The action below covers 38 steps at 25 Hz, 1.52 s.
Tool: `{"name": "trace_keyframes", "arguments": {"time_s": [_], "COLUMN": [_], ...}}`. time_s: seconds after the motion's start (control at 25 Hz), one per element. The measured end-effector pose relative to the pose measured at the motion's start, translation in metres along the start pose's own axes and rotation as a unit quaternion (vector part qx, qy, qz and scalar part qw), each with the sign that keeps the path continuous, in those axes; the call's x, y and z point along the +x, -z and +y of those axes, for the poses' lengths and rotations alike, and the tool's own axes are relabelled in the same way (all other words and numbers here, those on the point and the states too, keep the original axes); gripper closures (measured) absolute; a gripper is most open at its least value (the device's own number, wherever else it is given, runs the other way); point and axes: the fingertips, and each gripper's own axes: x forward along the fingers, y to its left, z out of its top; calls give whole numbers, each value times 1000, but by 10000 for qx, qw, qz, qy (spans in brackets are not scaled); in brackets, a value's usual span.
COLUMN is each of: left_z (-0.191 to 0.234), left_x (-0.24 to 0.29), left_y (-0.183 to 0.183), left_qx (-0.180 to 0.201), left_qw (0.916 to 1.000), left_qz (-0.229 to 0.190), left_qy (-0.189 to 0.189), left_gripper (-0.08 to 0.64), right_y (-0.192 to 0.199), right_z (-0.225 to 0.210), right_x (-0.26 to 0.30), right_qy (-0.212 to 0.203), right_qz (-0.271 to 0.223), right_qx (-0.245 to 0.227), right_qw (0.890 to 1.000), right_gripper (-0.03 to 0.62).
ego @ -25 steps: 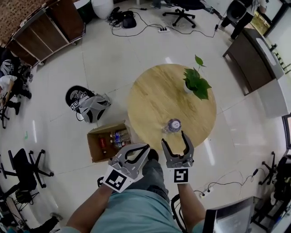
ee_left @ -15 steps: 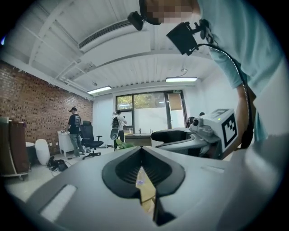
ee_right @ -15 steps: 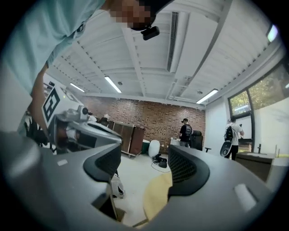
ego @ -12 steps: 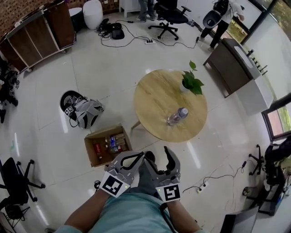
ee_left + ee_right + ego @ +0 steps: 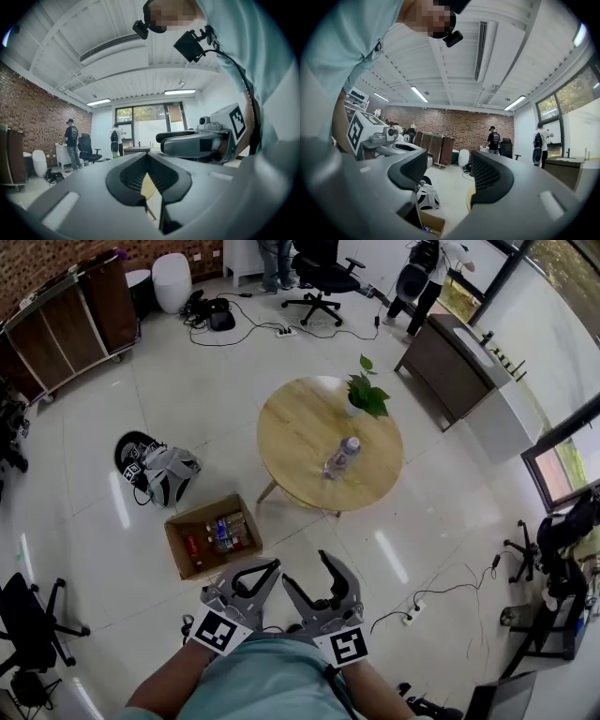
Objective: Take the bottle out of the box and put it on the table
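A clear plastic bottle (image 5: 341,457) stands on the round wooden table (image 5: 300,427), apart from both grippers. On the floor to the table's left is the open cardboard box (image 5: 190,521) (image 5: 429,223), with several more bottles inside. Both grippers are held close to the person's body, well short of the table. My left gripper (image 5: 274,565) (image 5: 146,157) is shut with nothing in it. My right gripper (image 5: 306,569) (image 5: 446,169) is open and empty, and its jaws have just been closing a little.
A potted plant (image 5: 364,396) stands on the table's far side. A grey backpack (image 5: 161,471) (image 5: 425,197) lies on the floor beyond the box. Office chairs, cables, a wooden cabinet (image 5: 66,320) and a desk (image 5: 459,371) ring the room. People stand at the back.
The person has stepped back, so the table, bottle and box look farther away. Both grippers have pulled back from the table's edge toward the body. The bottle stays on the table.
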Motion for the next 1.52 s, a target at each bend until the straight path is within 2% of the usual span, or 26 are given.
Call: {"name": "trace_keyframes", "arguments": {"time_s": [0.12,0.24,0.32,0.52,0.68,0.84,1.0,1.16,1.32,1.52], "left_z": [-39,-82,-116,-193,-229,-238,-238,-223,-201,-193], "left_x": [4,12,15,13,0,-18,-50,-97,-139,-180], "left_y": [-11,-36,-45,-44,-44,-51,-59,-62,-58,-56], "left_qx": [-68,-456,-481,-602,-504,-537,-428,-390,-572,-557], "left_qw": [10000,9985,9980,9977,9984,9982,9987,9983,9952,9952], "left_qz": [65,-260,-336,-69,98,-52,-124,-192,-383,-511], "left_qy": [14,-183,-222,-317,-245,-260,-239,-398,-700,-629], "left_gripper": [549,549,549,549,549,549,549,549,549,549], "right_y": [-5,-8,-6,-3,-6,-21,-34,-45,-52,-59], "right_z": [-7,-14,-14,-8,0,20,54,92,139,180], "right_x": [-47,-105,-144,-214,-246,-257,-258,-243,-223,-208], "right_qy": [78,119,109,-40,-60,-69,-119,-8,-228,-306], "right_qz": [-13,-81,-126,-252,-303,-441,-458,-419,-296,-117], "right_qx": [107,310,442,654,688,727,565,524,374,218], "right_qw": [9999,9994,9989,9975,9972,9964,9973,9977,9986,9992], "right_gripper": [308,325,334,340,345,358,398,439,460,482]}}
